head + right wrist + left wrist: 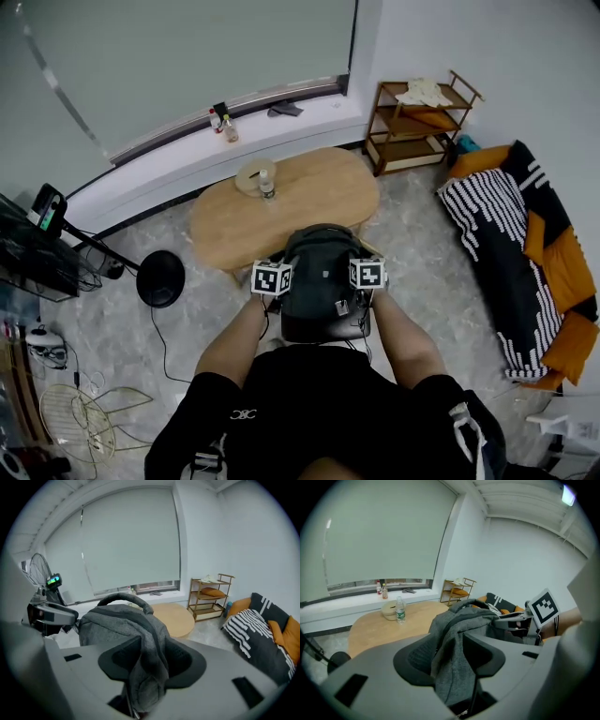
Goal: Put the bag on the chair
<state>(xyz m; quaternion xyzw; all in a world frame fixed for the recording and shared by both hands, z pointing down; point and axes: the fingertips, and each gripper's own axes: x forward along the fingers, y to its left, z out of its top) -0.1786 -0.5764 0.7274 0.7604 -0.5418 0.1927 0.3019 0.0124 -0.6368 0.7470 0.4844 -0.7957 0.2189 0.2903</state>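
Standing wide with the straps (149, 634) loose between their pads, the left gripper (452, 660) and right gripper (150, 663) flank the bag (319, 281), upright beside the desk (300, 202), apparently on the hidden chair; a careless pull-back could snag a strap and topple it.

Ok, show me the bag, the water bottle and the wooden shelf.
bag (317, 274): head view, on its dark upper face.
water bottle (400, 614): left gripper view, on its label.
wooden shelf (396, 125): head view, on its middle board.
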